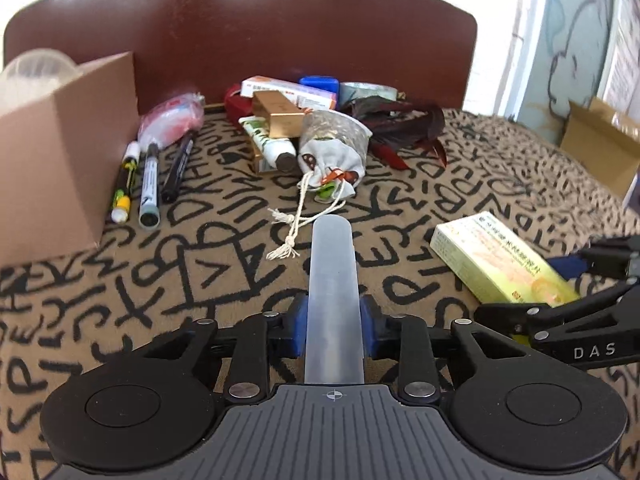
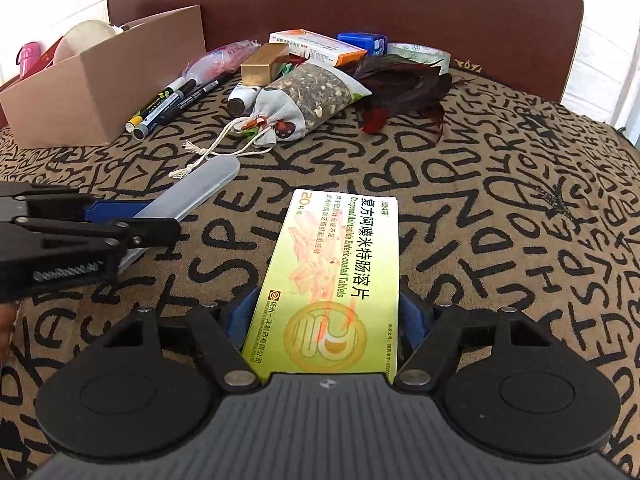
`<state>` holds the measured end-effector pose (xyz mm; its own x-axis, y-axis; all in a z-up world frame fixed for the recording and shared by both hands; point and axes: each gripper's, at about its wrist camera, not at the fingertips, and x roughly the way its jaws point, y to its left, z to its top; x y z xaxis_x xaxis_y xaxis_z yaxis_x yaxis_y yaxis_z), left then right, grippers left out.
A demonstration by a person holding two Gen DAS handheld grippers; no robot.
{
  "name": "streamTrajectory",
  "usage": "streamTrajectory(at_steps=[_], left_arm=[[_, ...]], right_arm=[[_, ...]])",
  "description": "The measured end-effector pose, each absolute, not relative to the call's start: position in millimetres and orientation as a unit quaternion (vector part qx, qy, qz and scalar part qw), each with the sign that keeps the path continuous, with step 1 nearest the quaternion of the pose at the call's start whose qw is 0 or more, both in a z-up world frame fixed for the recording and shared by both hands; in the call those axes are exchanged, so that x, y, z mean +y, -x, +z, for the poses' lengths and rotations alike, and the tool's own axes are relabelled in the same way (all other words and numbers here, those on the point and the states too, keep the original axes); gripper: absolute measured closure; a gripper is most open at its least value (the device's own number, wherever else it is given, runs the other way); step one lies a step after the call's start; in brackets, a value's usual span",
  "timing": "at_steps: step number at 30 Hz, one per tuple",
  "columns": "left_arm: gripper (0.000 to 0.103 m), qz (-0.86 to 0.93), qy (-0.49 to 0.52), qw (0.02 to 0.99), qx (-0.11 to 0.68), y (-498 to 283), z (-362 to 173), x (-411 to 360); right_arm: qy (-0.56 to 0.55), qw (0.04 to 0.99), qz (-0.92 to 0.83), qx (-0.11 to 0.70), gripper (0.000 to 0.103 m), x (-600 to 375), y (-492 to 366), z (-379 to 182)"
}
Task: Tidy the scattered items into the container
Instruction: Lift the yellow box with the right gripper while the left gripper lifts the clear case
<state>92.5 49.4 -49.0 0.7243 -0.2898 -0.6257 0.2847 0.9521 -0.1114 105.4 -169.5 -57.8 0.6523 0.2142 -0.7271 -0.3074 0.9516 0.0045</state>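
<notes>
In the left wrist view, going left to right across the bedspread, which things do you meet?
cardboard box → three markers → drawstring pouch → dark red feathers → yellow-green tablet box

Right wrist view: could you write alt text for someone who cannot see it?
A handheld right gripper clasps a yellow-green tablet box over a tan cloth printed with black letters. At left, the left gripper holds a translucent plastic case. Behind lie markers, a drawstring pouch, dark feathers and an open cardboard box.
</notes>
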Motion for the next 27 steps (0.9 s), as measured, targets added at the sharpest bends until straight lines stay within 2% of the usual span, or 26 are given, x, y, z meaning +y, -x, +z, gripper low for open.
streamTrajectory(at_steps=[1,4,13,20,27], left_arm=[[0.073,-0.154,0.005,0.929,0.335,-92,-50,50],[0.077,-0.158,0.004,0.931,0.33,-88,-51,49],[0.078,-0.162,0.076,0.929,0.324,-61,-40,90],[0.077,-0.139,0.101,0.944,0.281,-37,-14,128],[0.077,-0.128,0.123,0.956,0.232,-24,23,171]], right_arm=[[0.06,0.906,0.148,0.392,0.029,-168,-104,-57],[0.062,0.901,0.165,0.396,0.03,-161,-100,-55],[-0.019,0.886,0.231,0.402,0.031,-142,-97,-48],[-0.028,0.879,0.272,0.392,0.031,-111,-96,-36],[-0.034,0.88,0.307,0.36,0.031,-80,-107,-1]])
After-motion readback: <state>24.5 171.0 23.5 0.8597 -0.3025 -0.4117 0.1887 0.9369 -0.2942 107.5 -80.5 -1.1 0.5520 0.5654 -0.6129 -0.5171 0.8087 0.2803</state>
